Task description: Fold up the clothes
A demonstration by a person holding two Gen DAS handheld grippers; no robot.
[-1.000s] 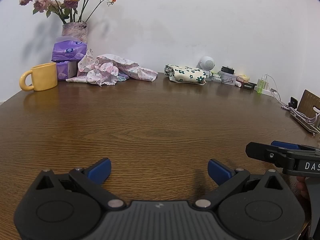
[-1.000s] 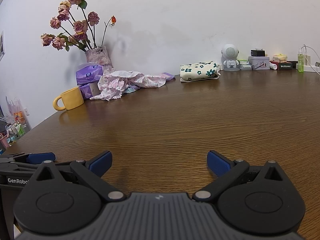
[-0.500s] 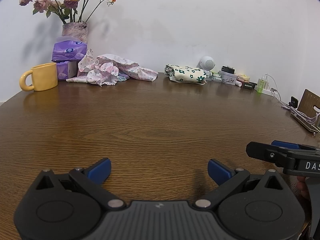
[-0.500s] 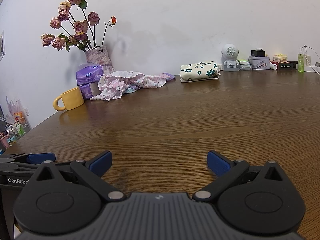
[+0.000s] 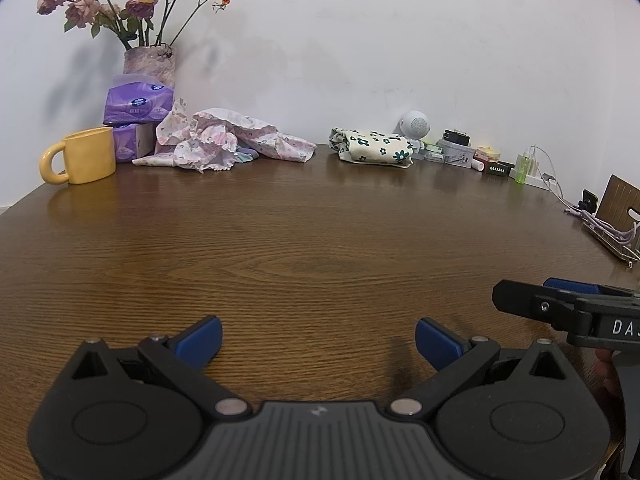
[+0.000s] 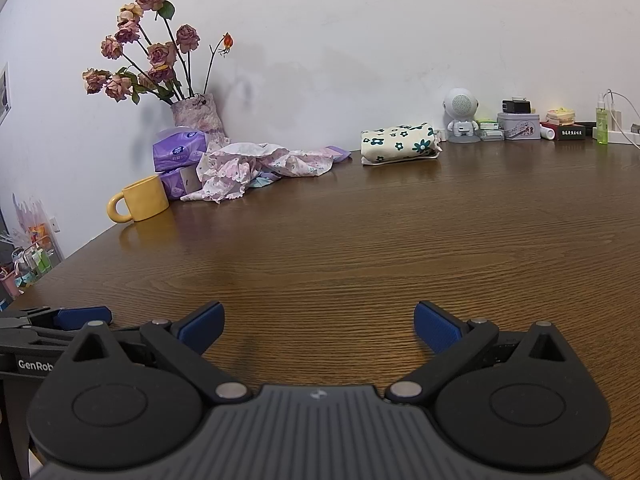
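The counter is dark wood grain with a soft sheen. The mug looks like glossy yellow ceramic. The crumpled cloth is thin printed fabric; the folded cloth is soft floral fabric. Each tool is matt black plastic with blue ribbed pads and metal rivets.

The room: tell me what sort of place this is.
Probably a home, at a wooden table against a wall: dried roses in a vase, a yellow mug, and loose pink clothes waiting to be folded.
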